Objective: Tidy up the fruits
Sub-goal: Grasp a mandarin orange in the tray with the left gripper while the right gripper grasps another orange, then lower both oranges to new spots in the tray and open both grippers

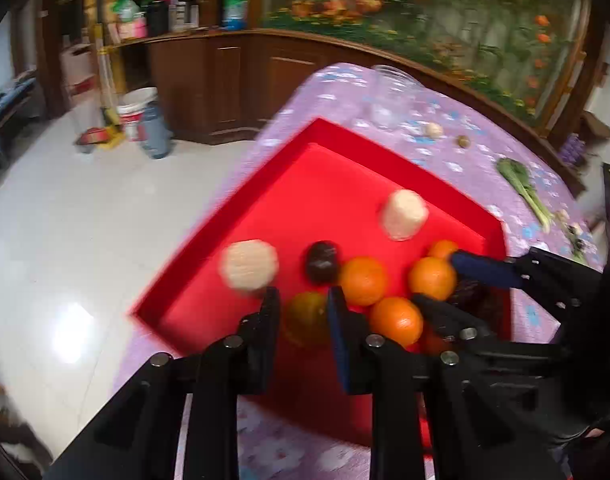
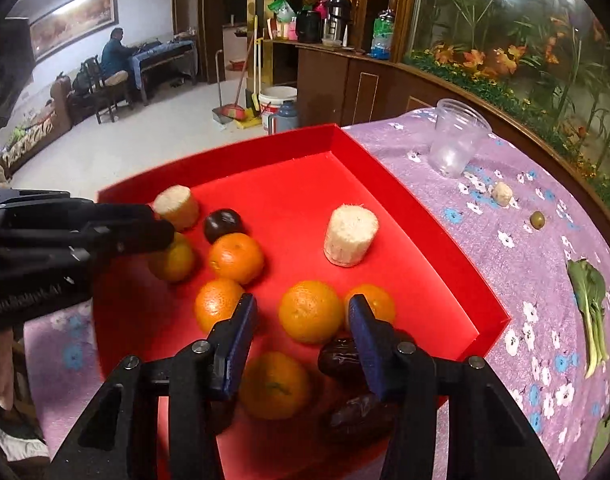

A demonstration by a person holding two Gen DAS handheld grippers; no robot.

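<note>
Right gripper wide open low-center over firm, smooth, roll-prone oranges in red tray, best pinched across the middle; left gripper straddles a dull orange, grip unclear.

Left wrist view smeared by motion; the two pale cut pieces show no surface detail. Yellowish fruit sits between my left tool's fingers, its sides hidden by them; contact cannot be told. A dark fruit beyond the oranges is mostly covered by my right tool.

Right wrist view: my right tool covers part of the near orange and the two dark dates. My left tool hides the top of the yellowish fruit. Small green fruit on the table too small to identify.
</note>
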